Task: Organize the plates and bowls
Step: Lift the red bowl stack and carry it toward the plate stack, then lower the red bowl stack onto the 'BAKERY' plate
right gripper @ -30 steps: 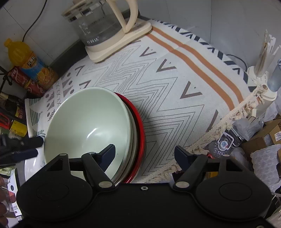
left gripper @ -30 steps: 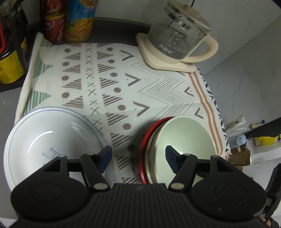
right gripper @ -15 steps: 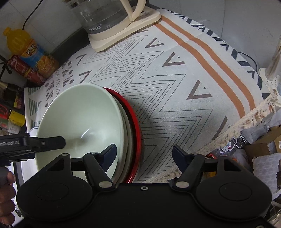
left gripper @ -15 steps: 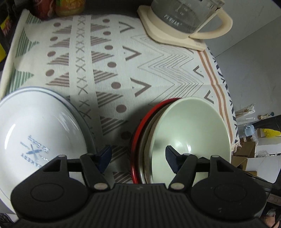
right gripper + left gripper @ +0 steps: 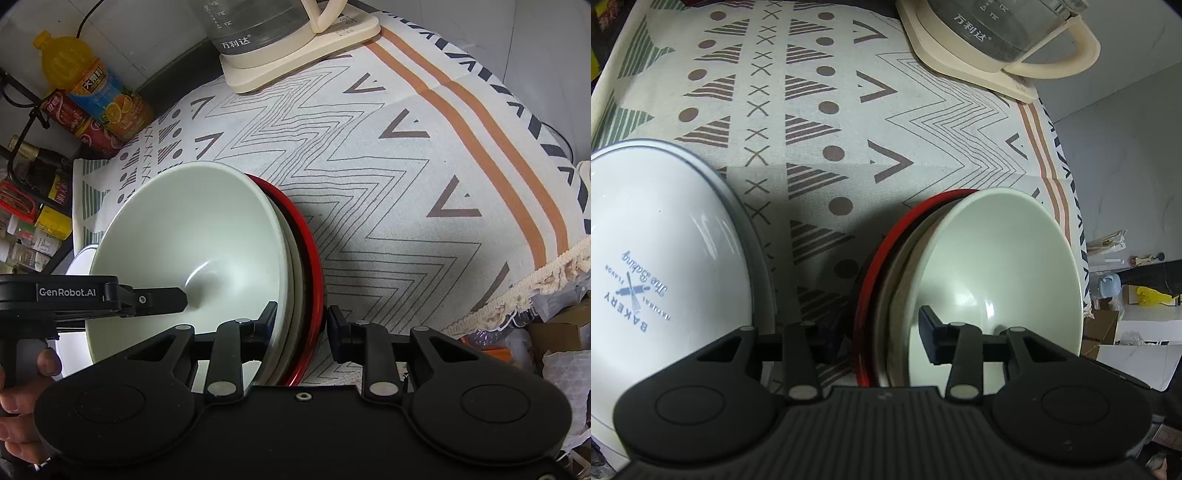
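A pale green bowl [image 5: 993, 273] sits nested in a stack with a beige plate [image 5: 897, 295] and a red plate [image 5: 871, 280] under it, near the front edge of a patterned tablecloth [image 5: 820, 122]. The left gripper [image 5: 882, 334] straddles the left side of the stack: one finger lies inside the green bowl, the other outside the red rim, with the jaws spread wider than the rims, so they are apart rather than clamped. The right gripper [image 5: 301, 325] straddles the stack's right side, one finger inside the bowl and the other just outside the red plate; its pads stand very close to the rims, but whether they press them I cannot tell. To the left of the stack, apart from it, rests a white bowl [image 5: 661, 258] with a grey-blue rim and "BAKERY" lettering. At the far side of the cloth stands a glass kettle [image 5: 266, 26] on a cream base. Far left are an orange juice bottle [image 5: 92, 88] and a red can [image 5: 74, 122].
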Demonstrator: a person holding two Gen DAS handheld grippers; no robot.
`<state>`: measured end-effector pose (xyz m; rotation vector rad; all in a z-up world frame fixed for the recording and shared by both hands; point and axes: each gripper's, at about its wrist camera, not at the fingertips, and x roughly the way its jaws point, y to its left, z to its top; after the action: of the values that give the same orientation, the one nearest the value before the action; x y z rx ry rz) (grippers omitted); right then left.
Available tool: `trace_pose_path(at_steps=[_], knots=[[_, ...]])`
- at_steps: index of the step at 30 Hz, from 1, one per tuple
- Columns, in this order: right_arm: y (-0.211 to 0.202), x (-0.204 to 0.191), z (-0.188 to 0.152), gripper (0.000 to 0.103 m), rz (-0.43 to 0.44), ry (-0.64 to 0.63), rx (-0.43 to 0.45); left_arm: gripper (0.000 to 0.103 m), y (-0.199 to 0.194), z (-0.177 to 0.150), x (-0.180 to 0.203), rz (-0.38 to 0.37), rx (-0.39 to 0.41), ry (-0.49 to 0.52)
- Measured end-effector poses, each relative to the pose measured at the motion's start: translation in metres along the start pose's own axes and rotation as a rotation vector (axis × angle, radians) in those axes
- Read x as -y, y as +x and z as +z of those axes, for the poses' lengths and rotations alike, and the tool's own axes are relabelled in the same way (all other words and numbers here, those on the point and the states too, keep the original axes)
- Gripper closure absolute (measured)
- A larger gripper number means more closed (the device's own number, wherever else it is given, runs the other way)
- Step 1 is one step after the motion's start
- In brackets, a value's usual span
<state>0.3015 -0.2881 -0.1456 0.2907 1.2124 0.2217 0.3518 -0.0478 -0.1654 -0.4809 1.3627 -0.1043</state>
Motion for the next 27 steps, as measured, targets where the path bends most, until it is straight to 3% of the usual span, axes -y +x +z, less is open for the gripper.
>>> trace_pose_path(at_steps=[10,27], knots=[[-0.013,-0.019,0.003,0.077,0.023,0.016,0.046,0.064,-0.039,0.0,-0.017,-0.037,0.07,-0.021],[-0.029,-0.093,0.005,0.077,0.066,-0.099,0.108,0.064,-0.101,-0.013,-0.067,-0.04,0.186,-0.078]])
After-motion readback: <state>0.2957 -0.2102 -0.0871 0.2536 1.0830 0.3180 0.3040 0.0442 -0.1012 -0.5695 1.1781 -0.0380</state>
